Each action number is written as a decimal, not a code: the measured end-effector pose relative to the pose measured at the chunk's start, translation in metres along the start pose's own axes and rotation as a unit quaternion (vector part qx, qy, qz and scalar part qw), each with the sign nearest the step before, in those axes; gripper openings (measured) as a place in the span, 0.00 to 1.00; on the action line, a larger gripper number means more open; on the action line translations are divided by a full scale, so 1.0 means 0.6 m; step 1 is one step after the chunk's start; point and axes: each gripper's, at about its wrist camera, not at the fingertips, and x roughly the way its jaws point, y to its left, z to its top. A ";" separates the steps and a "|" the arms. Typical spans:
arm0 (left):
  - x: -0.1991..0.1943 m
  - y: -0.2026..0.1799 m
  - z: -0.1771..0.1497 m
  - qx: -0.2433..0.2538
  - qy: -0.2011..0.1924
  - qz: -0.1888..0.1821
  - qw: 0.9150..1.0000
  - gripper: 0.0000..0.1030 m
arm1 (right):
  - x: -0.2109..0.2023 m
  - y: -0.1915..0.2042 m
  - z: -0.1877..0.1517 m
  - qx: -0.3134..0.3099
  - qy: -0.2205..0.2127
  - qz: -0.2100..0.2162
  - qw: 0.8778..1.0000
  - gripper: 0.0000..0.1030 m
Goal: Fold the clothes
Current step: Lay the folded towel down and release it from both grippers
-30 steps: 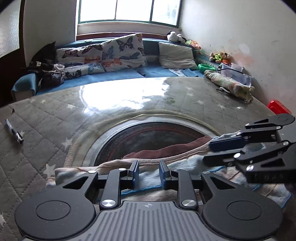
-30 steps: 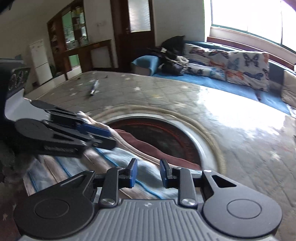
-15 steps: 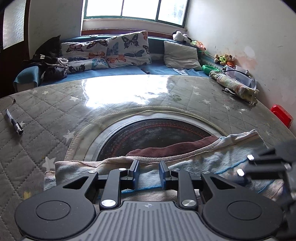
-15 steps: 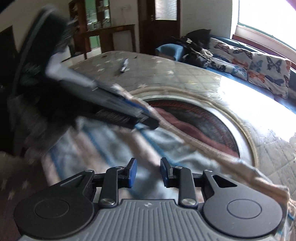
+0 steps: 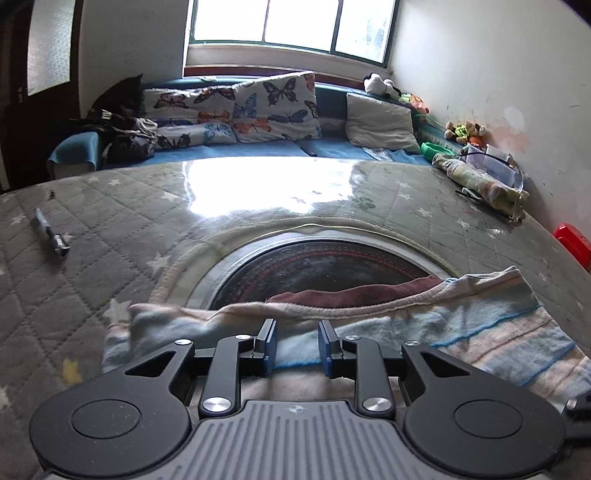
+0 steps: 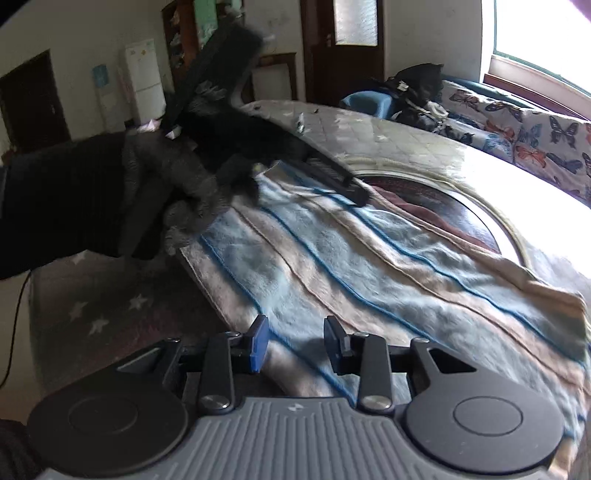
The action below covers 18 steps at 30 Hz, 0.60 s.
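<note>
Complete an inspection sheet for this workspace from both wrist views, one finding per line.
Surface: quilted star-pattern table cover under a glossy sheet, with a round dark centre.
Job's things: striped towel spread flat; brown cloth under its far edge.
Clutter: pen; rolled cloth; red object.
Grippers: left gripper and right gripper open over the towel, the right's fingers having just been opening.
Cables: thin black cable.
Surroundings: butterfly cushions, window, soft toys.

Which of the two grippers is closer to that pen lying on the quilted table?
Left. The left gripper sits over the striped towel's pen-side end; the pen lies beyond. The right gripper is at the opposite end.
</note>
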 end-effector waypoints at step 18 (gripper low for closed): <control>-0.126 0.002 -0.121 0.012 -0.027 0.043 0.999 0.34 | -0.127 -0.139 -0.117 0.184 -0.061 -0.138 0.971 0.32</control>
